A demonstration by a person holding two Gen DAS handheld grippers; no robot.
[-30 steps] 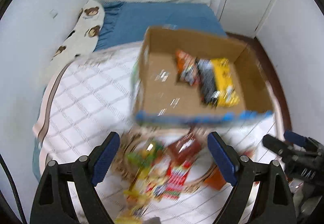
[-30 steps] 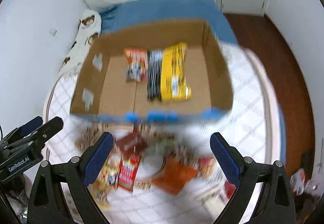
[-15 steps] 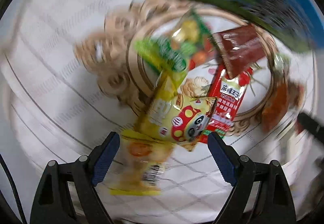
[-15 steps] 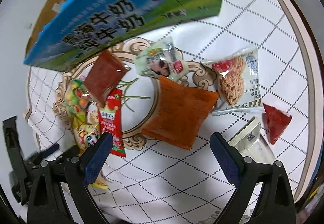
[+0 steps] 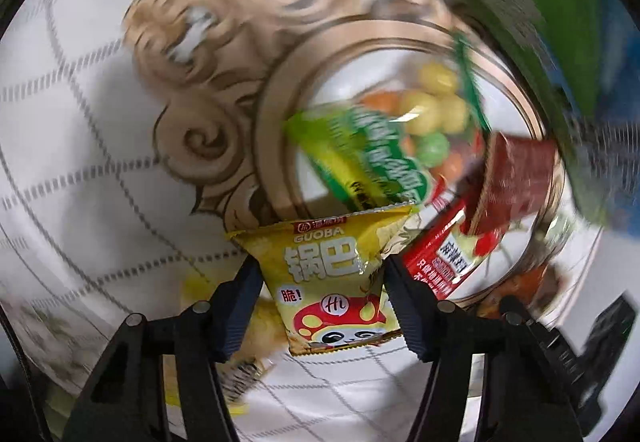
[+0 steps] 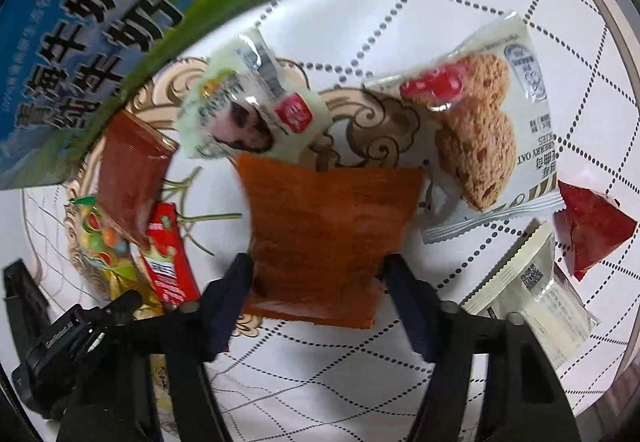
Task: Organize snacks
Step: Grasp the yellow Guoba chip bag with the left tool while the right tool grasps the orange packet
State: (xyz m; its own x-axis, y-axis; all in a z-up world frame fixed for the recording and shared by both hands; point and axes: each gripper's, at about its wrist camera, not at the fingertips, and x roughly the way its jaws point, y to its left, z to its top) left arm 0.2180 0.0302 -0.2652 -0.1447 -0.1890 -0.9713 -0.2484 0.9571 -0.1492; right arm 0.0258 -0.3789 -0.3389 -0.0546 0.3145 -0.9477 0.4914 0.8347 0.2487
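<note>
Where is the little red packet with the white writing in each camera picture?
Left wrist: the red packet lies right of centre, beside the yellow packet.
Right wrist: the red packet lies at lower left.
Shared landmark: the dark red-brown packet, overlapping its far end in both.

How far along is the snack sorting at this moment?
Early. Nothing visibly packed in these views. In hand: the left gripper jaws have just closed onto the yellow Guoba packet; the right gripper onto the orange packet. Left: oat cookie packet, red packet and others.
</note>
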